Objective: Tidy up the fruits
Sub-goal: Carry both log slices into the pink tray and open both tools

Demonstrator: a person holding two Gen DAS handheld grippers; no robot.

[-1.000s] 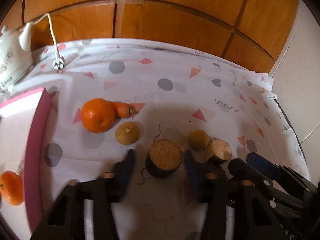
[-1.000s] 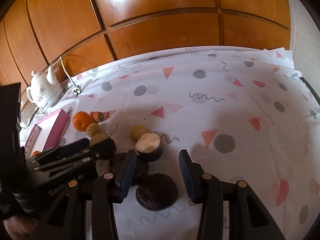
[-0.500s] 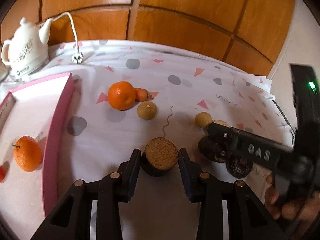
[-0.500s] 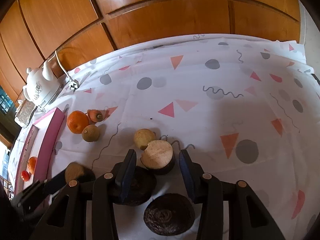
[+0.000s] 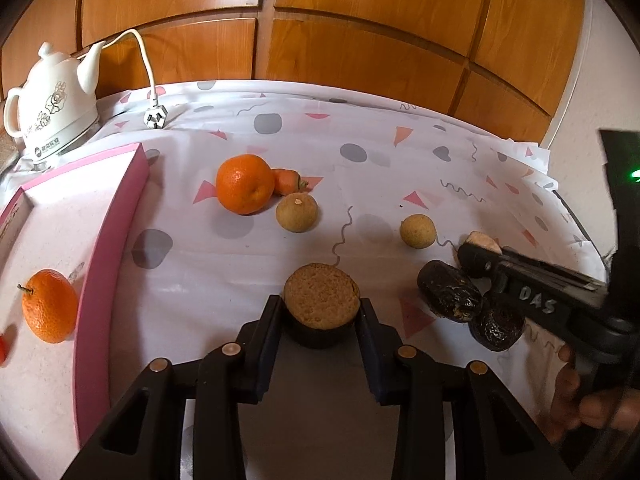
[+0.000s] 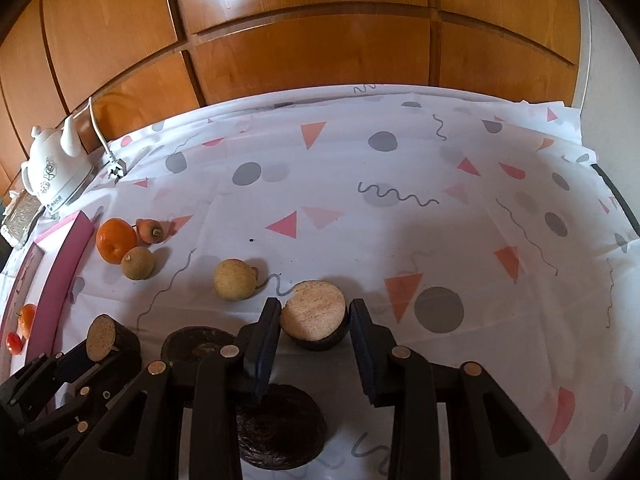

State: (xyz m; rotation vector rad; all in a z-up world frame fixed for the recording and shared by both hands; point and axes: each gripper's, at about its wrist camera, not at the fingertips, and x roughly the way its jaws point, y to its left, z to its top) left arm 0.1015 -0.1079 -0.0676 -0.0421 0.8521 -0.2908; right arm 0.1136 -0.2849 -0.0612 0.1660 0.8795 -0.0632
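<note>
Wooden cabinet panels [image 5: 360, 40] stand behind a table covered with a white cloth printed with grey dots and pink triangles [image 6: 400, 208].

Nearest in the left wrist view, the left gripper [image 5: 320, 320] has its jaws closed on a dark halved fruit with a brown cut face [image 5: 321, 300], touching it on both sides. At the right edge, two dark wrinkled fruits [image 5: 450, 297] lie just beside the right gripper [image 6: 312, 320]. In the right wrist view, this gripper's jaws stand on each side of a dark halved fruit with a pale cut face [image 6: 313, 316]; I cannot tell if they press it.

Further away, a round tan fruit [image 5: 417, 231] and a second tan fruit [image 5: 297, 213] lie on the cloth. Beyond them a big orange [image 5: 245, 184] touches a small carrot [image 5: 287, 181].

At the left edge, a pink-rimmed tray [image 5: 108, 240] holds a smaller orange [image 5: 49, 306]. In the far left corner stands a white ceramic kettle [image 5: 52, 100].
</note>
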